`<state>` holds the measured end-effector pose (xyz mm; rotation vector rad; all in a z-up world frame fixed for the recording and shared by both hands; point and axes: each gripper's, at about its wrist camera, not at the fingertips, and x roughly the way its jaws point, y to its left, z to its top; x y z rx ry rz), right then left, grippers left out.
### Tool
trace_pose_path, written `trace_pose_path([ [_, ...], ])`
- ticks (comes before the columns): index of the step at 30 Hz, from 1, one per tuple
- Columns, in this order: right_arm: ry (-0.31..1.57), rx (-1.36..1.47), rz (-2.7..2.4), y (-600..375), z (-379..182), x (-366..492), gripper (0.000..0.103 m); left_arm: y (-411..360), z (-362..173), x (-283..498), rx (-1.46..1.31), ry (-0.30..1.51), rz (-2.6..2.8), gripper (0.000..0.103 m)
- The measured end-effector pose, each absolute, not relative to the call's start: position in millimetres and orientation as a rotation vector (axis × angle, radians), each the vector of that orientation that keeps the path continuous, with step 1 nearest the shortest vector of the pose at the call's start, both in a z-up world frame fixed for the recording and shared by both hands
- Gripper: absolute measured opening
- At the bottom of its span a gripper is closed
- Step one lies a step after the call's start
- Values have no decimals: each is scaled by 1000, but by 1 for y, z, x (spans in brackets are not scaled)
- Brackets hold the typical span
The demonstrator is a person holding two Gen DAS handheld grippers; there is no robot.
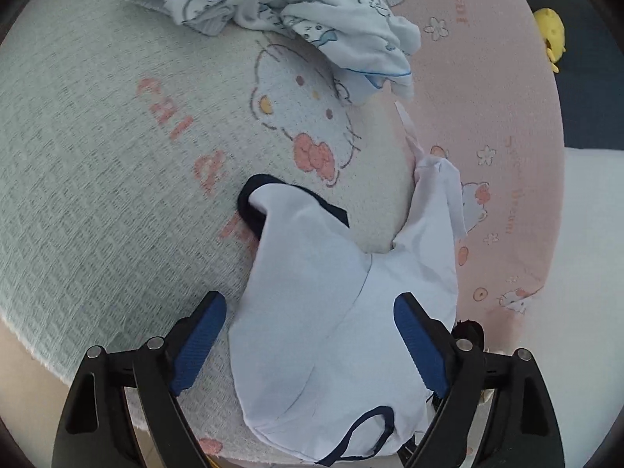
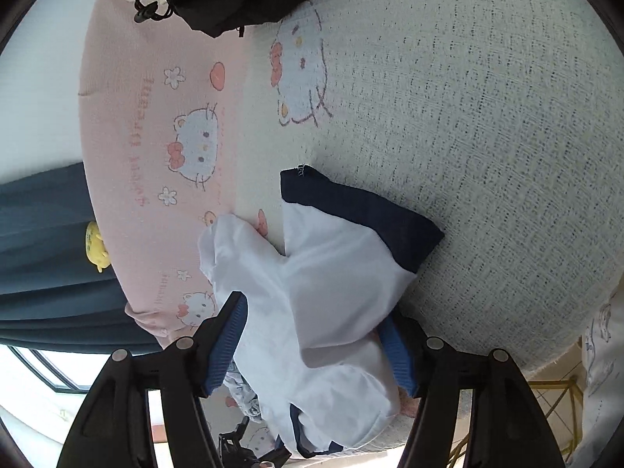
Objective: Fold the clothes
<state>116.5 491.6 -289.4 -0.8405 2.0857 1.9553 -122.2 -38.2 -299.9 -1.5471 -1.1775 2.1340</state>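
The white shirt [image 1: 331, 312] with navy trim lies crumpled on the cartoon-cat blanket [image 1: 97, 175], its lower hem cut off by the frame edge. Left tool [image 1: 312, 335] and right tool [image 2: 316, 335] both stand released, fabric between their fingers. A patterned garment [image 1: 273, 4] lies beyond; blue curtain [image 2: 43, 241] hangs behind.

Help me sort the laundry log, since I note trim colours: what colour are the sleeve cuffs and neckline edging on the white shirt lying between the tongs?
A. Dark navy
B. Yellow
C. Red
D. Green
A: the white shirt ends in a dark navy cuff in the right wrist view, and the left wrist view shows the same navy edging around its neckline.
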Motion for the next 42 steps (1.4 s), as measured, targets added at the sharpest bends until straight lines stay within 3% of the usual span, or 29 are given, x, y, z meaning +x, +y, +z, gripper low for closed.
trace_pose_path([
  [4,2066,-859,1976,494,-287,104,68,-35,-300,-142,-1508,-1149,2151,90],
  [7,2011,-888,2033,497,-282,93,70,-35,-301,-151,-1506,-1201,2111,98],
  [18,1891,-915,2136,499,-277,76,69,-10,-298,-129,-1500,-1109,2031,97],
  [22,1842,-944,2139,499,-276,78,58,-1,-296,-141,-1534,-1053,2066,98],
  [26,1703,-1026,2155,495,-271,77,37,14,-291,-149,-1536,-929,2176,97],
  [27,1638,-1055,2167,493,-268,76,31,19,-289,-149,-1548,-873,2229,94],
  [28,1570,-1084,2179,491,-265,73,28,25,-287,-148,-1565,-805,2289,78],
  [29,1501,-1112,2189,488,-262,71,21,31,-285,-147,-1598,-702,2367,54],
  [31,1350,-1162,2214,481,-257,66,13,45,-282,-142,-1615,-502,2480,40],
  [33,1191,-1205,2236,473,-250,61,7,57,-280,-137,-1608,-323,2563,34],
  [35,973,-1253,2259,460,-243,53,5,65,-280,-131,-1590,-154,2634,16],
  [40,236,-1322,2249,409,-230,32,2,71,-271,-116,-1518,122,2764,7],
  [42,66,-1314,2221,397,-229,31,1,67,-268,-115,-1533,134,2795,6],
])
